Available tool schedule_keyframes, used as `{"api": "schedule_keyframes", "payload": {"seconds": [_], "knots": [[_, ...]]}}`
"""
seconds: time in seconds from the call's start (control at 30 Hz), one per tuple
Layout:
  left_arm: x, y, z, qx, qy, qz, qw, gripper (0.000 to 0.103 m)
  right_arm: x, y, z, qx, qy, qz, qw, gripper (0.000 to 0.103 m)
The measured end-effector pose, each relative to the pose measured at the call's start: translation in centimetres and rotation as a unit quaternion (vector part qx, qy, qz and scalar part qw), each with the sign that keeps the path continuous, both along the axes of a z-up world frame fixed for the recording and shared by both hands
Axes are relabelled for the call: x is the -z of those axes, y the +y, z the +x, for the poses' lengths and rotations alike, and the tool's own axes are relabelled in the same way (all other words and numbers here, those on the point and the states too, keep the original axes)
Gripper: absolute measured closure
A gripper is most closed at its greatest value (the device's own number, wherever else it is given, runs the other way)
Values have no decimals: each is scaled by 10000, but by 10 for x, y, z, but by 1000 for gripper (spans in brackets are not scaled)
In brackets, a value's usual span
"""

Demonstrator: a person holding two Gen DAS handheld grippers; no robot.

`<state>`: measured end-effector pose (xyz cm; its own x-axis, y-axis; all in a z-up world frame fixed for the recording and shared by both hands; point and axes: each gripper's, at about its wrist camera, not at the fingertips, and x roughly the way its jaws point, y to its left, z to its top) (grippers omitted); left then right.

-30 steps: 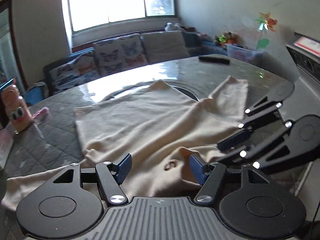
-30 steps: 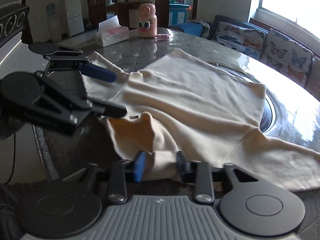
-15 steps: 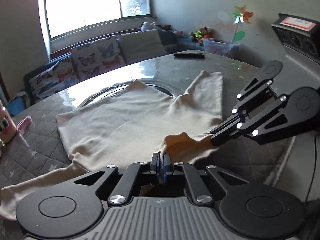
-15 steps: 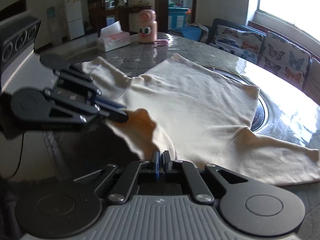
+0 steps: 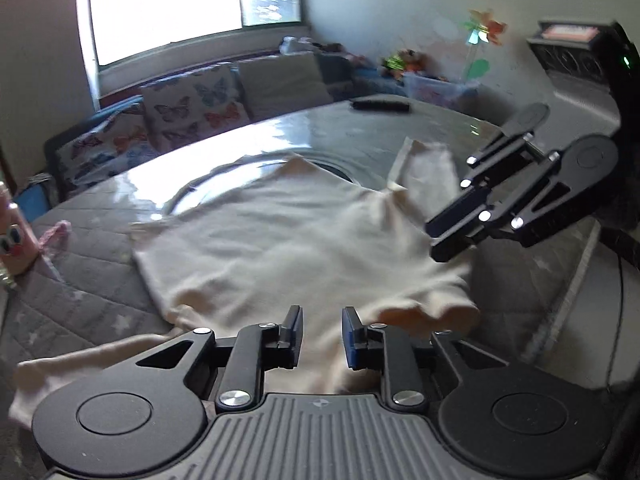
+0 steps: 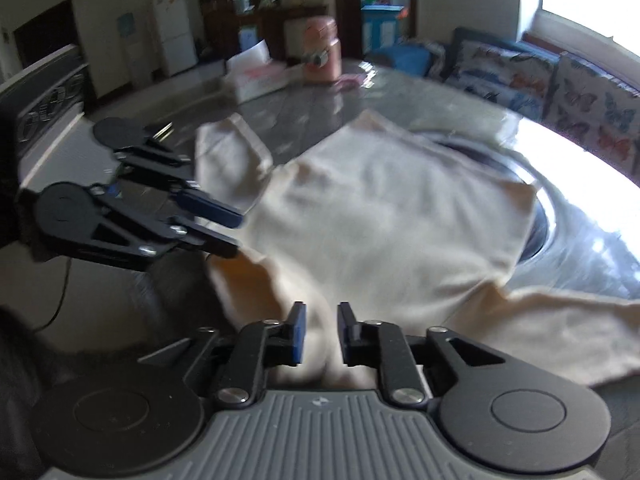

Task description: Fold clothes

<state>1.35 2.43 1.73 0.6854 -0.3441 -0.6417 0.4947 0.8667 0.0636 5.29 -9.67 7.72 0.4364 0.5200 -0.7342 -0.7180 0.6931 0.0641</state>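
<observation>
Both grippers, left (image 5: pixel 320 326) and right (image 6: pixel 321 323), now parted over shirt (image 5: pixel 296 240).

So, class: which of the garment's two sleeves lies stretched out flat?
The sleeve on the right gripper's side; the other sleeve is bent back and rumpled.

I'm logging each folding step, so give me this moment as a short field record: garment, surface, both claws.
garment: cream shirt, spread mostly flat, near edge bunched
surface: round table with grey quilted cover
left claw: open, cloth between fingers, not clamped
right claw: open, over the near edge
other items: pink bottle, tissue box
</observation>
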Motion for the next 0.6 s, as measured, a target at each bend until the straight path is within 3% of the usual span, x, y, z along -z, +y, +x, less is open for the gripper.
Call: {"api": "schedule_keyframes", "payload": {"seconds": [0.2, 0.33, 0.6], "knots": [[20, 21, 51, -1030, 191, -211, 9943, 80, 22, -1, 40, 534, -11, -12, 9986, 77], [42, 33, 65, -1470, 386, -33, 9884, 80, 39, -4, 64, 857, 52, -93, 9963, 77], [31, 41, 60, -1560, 285, -141, 9872, 83, 40, -21, 69, 948, 131, -124, 9953, 72]]}}
